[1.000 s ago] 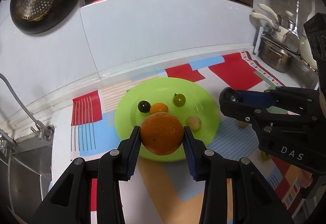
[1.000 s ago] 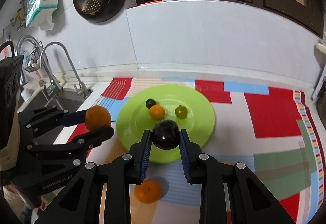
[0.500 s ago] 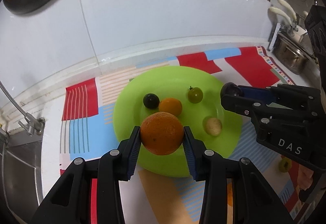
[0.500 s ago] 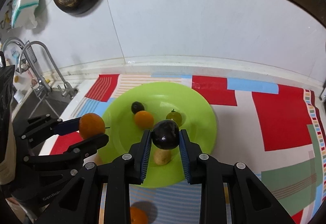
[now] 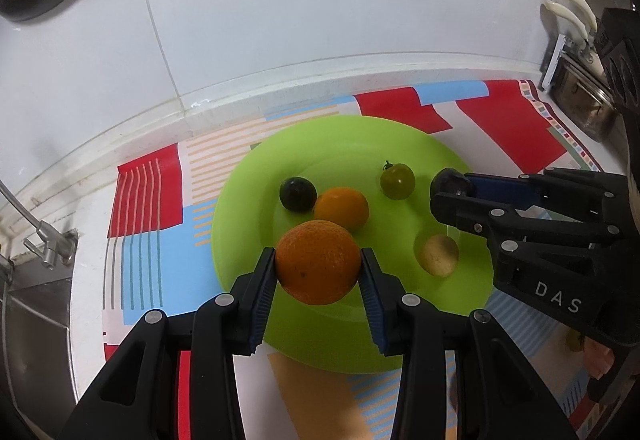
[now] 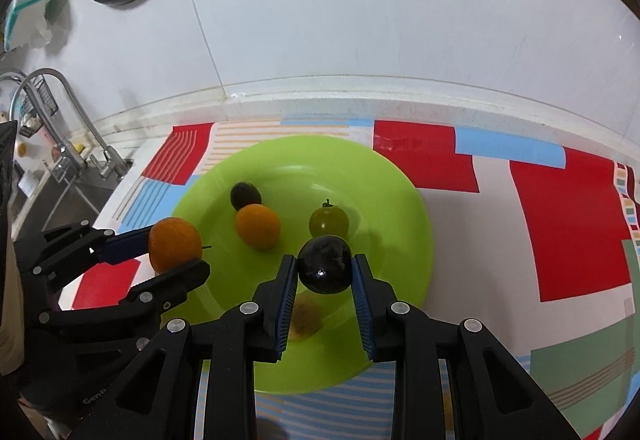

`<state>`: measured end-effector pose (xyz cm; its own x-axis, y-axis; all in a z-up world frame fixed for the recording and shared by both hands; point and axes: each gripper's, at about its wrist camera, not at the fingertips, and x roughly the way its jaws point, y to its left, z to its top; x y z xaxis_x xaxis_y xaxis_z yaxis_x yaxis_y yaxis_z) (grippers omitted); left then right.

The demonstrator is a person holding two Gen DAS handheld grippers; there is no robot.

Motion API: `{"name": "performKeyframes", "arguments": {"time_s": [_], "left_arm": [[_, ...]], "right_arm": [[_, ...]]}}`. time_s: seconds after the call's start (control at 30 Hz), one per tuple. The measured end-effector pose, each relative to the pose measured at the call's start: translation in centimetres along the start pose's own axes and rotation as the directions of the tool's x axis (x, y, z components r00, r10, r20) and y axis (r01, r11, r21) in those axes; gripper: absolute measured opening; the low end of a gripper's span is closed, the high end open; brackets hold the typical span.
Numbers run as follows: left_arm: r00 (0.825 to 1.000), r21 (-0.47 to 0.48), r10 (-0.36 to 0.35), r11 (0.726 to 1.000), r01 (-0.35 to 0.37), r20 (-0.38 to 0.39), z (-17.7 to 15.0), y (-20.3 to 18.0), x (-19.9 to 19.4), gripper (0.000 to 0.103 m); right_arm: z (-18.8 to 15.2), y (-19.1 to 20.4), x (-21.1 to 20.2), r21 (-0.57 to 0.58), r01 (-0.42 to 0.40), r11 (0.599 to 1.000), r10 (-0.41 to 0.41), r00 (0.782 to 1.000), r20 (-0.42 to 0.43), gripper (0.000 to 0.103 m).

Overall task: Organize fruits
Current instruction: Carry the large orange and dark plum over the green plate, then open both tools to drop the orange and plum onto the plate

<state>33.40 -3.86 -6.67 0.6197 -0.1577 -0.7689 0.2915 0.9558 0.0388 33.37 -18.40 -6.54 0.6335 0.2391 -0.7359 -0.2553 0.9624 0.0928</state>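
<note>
Orange [image 5: 318,262] clamped between blue pads of left tool [image 5: 319,272], held over near rim of green plate [image 5: 240,208]. Dark plum [image 6: 325,269] pinched in right tool [image 6: 325,274], above plate's near half. On plate: small dark fruit [image 5: 298,193], small orange [image 5: 341,207], green tomato [image 5: 397,181], pale yellowish fruit [image 5: 437,254]. Plate on patterned mat [image 5: 144,180] covering desk.

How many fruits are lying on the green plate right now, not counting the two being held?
4 on the green plate: a dark fruit touching a small orange, a green tomato to their right, and a pale yellowish fruit nearest the grippers. Others may be hidden behind them.
</note>
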Motion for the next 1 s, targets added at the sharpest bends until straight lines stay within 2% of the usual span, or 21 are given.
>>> {"name": "performKeyframes", "arguments": {"time_s": [0.07, 0.17, 0.27, 0.8, 1.0], "left_arm": [[1.000, -0.004, -0.001, 1.000, 0.001, 0.000, 0.0, 0.0, -0.1, 0.042], [1.000, 0.003, 0.018, 1.000, -0.018, 0.023, 0.1, -0.2, -0.7, 0.051], [0.999, 0.001, 0.035, 0.999, -0.035, 0.042, 0.1, -0.4, -1.7, 0.051], [0.987, -0.004, 0.024, 1.000, -0.023, 0.159, -1.0, -2.7, -9.2, 0.060], [0.980, 0.006, 0.048, 0.999, -0.051, 0.192, -2.0, -4.1, -11.9, 0.066]], "right_arm": [[0.0, 0.0, 0.0, 0.000, 0.001, 1.000, -0.001, 1.000, -0.001, 0.029], [-0.1, 0.0, -0.3, -0.006, 0.007, 1.000, -0.007, 1.000, 0.006, 0.030], [-0.1, -0.1, -0.8, -0.009, 0.007, 1.000, -0.006, 1.000, 0.016, 0.036], [-2.1, 0.1, -8.7, -0.004, 0.007, 1.000, -0.006, 0.992, 0.123, 0.036], [-3.5, -0.1, -11.6, 0.011, 0.017, 1.000, -0.018, 0.988, 0.156, 0.037]]}}
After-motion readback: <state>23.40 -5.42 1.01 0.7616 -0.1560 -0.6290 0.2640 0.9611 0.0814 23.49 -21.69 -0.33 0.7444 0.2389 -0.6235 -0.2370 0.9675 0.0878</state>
